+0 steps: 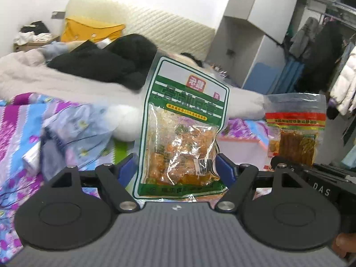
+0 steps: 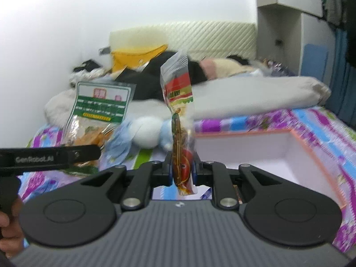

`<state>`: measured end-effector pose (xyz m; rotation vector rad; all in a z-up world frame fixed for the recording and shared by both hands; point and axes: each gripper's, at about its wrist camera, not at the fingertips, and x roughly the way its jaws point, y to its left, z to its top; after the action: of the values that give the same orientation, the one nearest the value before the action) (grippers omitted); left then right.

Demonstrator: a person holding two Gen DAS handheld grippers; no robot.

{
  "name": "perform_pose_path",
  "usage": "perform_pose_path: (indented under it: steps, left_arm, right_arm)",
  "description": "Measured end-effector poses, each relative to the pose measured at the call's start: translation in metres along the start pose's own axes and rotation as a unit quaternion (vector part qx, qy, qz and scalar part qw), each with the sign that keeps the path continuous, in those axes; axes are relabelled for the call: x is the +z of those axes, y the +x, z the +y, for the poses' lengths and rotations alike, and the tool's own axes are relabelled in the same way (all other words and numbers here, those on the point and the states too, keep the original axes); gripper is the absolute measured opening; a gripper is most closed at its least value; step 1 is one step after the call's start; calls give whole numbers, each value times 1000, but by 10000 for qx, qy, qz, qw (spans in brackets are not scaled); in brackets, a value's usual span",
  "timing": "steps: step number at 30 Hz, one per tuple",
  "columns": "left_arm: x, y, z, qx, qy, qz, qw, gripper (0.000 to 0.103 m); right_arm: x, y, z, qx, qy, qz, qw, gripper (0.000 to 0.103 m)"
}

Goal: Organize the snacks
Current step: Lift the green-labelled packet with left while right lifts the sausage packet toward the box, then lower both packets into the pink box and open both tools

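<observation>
A green snack bag [image 1: 180,131] is held upright in the middle of the left wrist view, and the wide-set jaws of the left gripper [image 1: 178,169] are pressed on its two sides. A red and yellow snack bag [image 2: 181,133] is seen edge-on in the middle of the right wrist view, and the jaws of the right gripper [image 2: 183,173] are squeezed close together on its lower part. Both bags are held up in the air above a bed. The same red and yellow bag is seen at the right of the left wrist view, and the green bag is seen at the left of the right wrist view. The bed is covered by a bright sheet [image 1: 20,120] with purple, blue and pink shapes, seen at the lower left. A grey blanket [image 1: 44,77] is spread across the middle left, and black clothes [image 1: 106,60] are piled on it. A yellow bag [image 1: 89,30] is leaned against a pale striped headboard [image 1: 169,29] at the top. A white box with a pink rim [image 2: 316,155] is set on the sheet at the right of the right wrist view. White walls are seen behind the bed. A white cupboard [image 1: 255,22] and hung clothes [image 1: 316,46] are seen at the upper right.
</observation>
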<state>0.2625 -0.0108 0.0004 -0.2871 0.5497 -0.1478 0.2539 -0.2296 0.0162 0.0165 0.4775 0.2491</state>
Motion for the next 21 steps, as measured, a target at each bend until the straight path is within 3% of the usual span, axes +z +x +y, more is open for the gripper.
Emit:
perform_pose_path:
  steps: [4,10,21]
  left_arm:
    - [9,17,-27,-209,22,29,9998,79]
    - [0,48,-63,-330,197,291,9988,80]
    - [-30,128,-95,-372,432,937,9940,80]
  right_arm:
    - [7,-2,-26,-211,40,-135,9997,19]
    - [0,11,-64,-342,231,14,9991,19]
    - [-38,49,-111,-434,528,578,9960,19]
